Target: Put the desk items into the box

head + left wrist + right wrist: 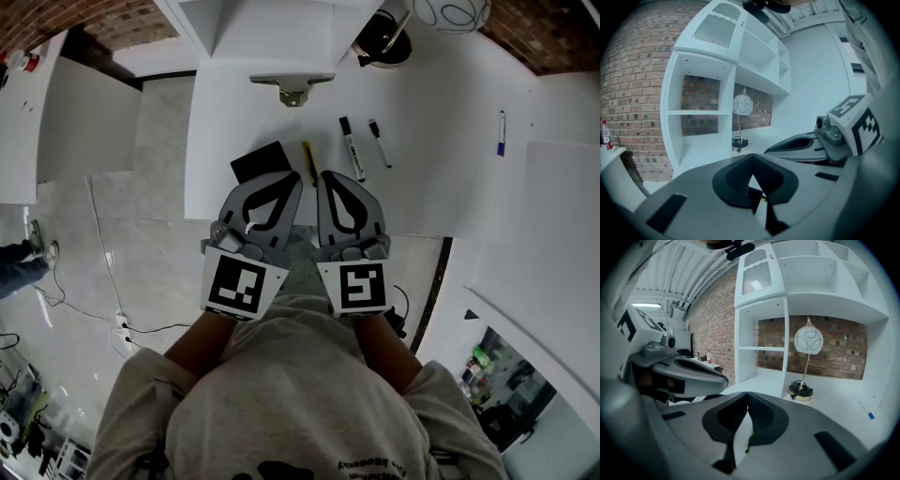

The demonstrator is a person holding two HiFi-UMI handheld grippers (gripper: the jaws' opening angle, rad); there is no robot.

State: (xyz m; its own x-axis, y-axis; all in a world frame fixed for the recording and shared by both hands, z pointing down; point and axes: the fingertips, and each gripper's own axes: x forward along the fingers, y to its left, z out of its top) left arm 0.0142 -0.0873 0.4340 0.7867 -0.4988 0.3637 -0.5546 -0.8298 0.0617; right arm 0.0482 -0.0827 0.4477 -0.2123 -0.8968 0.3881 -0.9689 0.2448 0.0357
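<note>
While both pairs of tongs hang over the near edge of the bench (441, 187), nothing has been picked up. The left tongs (294, 185) have their jaws pressed together on nothing, and the right tongs (325, 180) are likewise closed and empty. The desk items lie on the bench ahead of them: a flat black pad (260, 161) just beyond the left tips, a yellow pencil (308, 159) running between the two sets of tips, a longer black marker (351, 147) and a shorter black marker (379, 142) a little further right, and a blue pen (502, 133) well apart at the far right. No view shows a thing I can surely call the box, so where the items must go is unclear.

As I judge it, the first risk is coming down with the jaws closed: the tips would shove the pencil, and the near edge is close enough for it to roll off. The pencil and markers look thin and round, so an off-centre pinch could let them tilt or slip out. The pad lies flat, so a jaw may only push it along. The two tongs sit almost touching, and reaching for neighbouring items together could make them knock
</note>
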